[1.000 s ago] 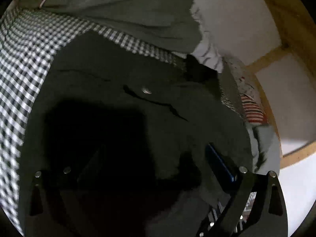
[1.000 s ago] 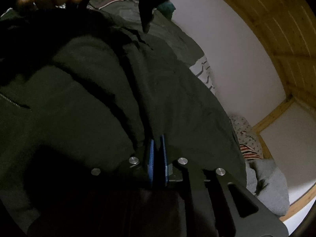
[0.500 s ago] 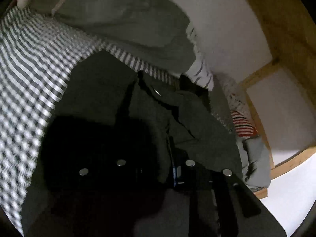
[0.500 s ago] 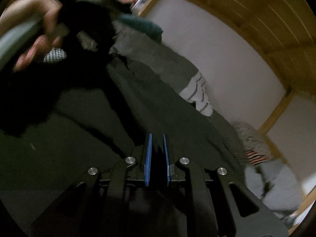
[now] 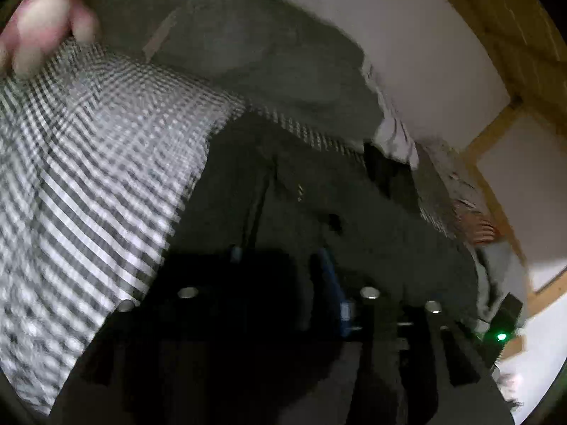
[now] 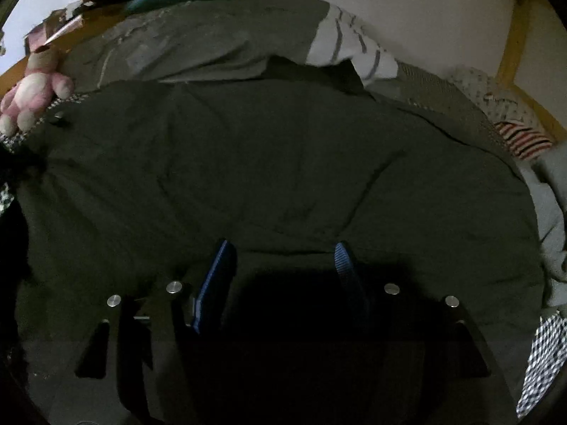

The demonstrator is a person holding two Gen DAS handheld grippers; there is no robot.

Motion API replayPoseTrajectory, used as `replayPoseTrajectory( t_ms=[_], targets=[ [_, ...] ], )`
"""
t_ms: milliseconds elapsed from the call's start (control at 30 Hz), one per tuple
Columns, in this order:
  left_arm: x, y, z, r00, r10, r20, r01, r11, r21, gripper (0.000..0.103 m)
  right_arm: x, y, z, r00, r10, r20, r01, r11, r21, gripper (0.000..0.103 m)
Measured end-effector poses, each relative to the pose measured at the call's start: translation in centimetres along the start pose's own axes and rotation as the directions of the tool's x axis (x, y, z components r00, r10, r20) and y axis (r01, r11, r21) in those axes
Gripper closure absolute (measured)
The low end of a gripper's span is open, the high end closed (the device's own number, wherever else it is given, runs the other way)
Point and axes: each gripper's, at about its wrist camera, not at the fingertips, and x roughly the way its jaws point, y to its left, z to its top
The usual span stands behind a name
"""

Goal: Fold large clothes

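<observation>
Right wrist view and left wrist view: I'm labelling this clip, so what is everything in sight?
Dark green jacket: one, spread on the bed, below both grippers.
Black-and-white checked sheet: one, beside and under the jacket.
Grey-green duvet: one, behind the jacket.
White striped pillow: one, by the wall.
Pink plush toy: one, far left.
Red-striped cloth: one, far right.
Wooden bed frame: light brown, against the wall.
Left gripper: blue pads, jaws opening, nothing between.
Right gripper: blue pads, jaws opening, nothing between.

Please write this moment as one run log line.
jacket: flat on bed | left gripper: opening | right gripper: opening, empty
</observation>
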Motion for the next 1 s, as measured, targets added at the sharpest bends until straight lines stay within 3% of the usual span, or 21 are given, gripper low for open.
replayPoseTrajectory(
  t_ms=[33, 67, 133, 233, 267, 300, 367, 400, 500, 600, 700, 833, 1000],
  targets=[
    [-1.1, -0.6, 0.5, 0.999, 0.007, 0.040, -0.008, 1.000, 0.014, 0.022, 0.2, 0.2, 0.0, 1.000, -0.007, -0.001, 0.007, 1.000, -0.004, 0.042],
    [-2.0, -1.4, 0.9, 0.997, 0.002, 0.074, -0.004, 1.000, 0.028, 0.012, 0.3, 0.3, 0.1, 1.000, -0.012, -0.001, 0.012, 1.000, -0.001, 0.042],
    [-2.6, -4.0, 1.5, 0.994, -0.031, 0.110, 0.021, 0.996, 0.085, 0.011, 0.3, 0.6, 0.2, 1.000, -0.022, 0.002, 0.022, 1.000, -0.001, 0.042],
    [0.3, -7.8, 1.5, 0.995, -0.018, 0.101, -0.002, 0.982, 0.190, 0.007, 0.4, 0.6, 0.3, 1.000, -0.017, 0.002, 0.017, 1.000, 0.008, 0.042],
    [2.7, -8.7, 1.4, 0.998, 0.025, 0.059, -0.038, 0.973, 0.229, 0.007, 0.0, 0.7, 0.3, 1.000, -0.014, 0.004, 0.014, 1.000, 0.007, 0.042],
    [6.2, -9.4, 1.2, 0.992, 0.127, -0.019, -0.116, 0.951, 0.286, 0.007, -0.6, 0.4, 0.2, 1.000, -0.006, 0.012, 0.006, 1.000, 0.010, 0.043],
    [10.3, -9.2, 0.4, 0.965, 0.251, -0.080, -0.207, 0.911, 0.357, 0.007, -2.3, -1.2, 0.2, 0.999, 0.010, 0.046, -0.011, 1.000, 0.022, 0.043],
    [11.3, -9.0, -0.2, 0.963, 0.264, -0.051, -0.226, 0.896, 0.381, 0.006, -3.2, -1.9, 0.3, 0.997, -0.003, 0.081, 0.001, 0.999, 0.034, 0.039],
    [12.0, -9.6, -1.6, 0.946, 0.323, 0.020, -0.298, 0.844, 0.446, 0.006, -4.0, -4.8, 1.5, 0.989, -0.077, 0.126, 0.064, 0.992, 0.105, 0.011],
    [12.7, -10.1, -1.6, 0.943, 0.331, 0.038, -0.312, 0.838, 0.449, 0.005, -0.3, -6.9, 3.3, 0.998, -0.062, 0.017, 0.059, 0.988, 0.141, 0.011],
    [12.5, -10.3, -1.6, 0.941, 0.335, 0.048, -0.320, 0.832, 0.454, 0.005, 2.7, -6.5, 3.7, 0.991, -0.097, -0.087, 0.103, 0.993, 0.062, 0.009],
    [13.1, -10.2, -1.9, 0.938, 0.341, 0.059, -0.328, 0.822, 0.465, 0.004, 3.1, -7.2, 3.3, 0.993, -0.080, -0.081, 0.084, 0.995, 0.052, 0.009],
    [13.3, -10.0, -1.9, 0.938, 0.341, 0.061, -0.329, 0.824, 0.462, 0.004, -1.4, -9.2, 0.9, 0.985, -0.163, -0.056, 0.169, 0.977, 0.130, 0.008]
  ],
)
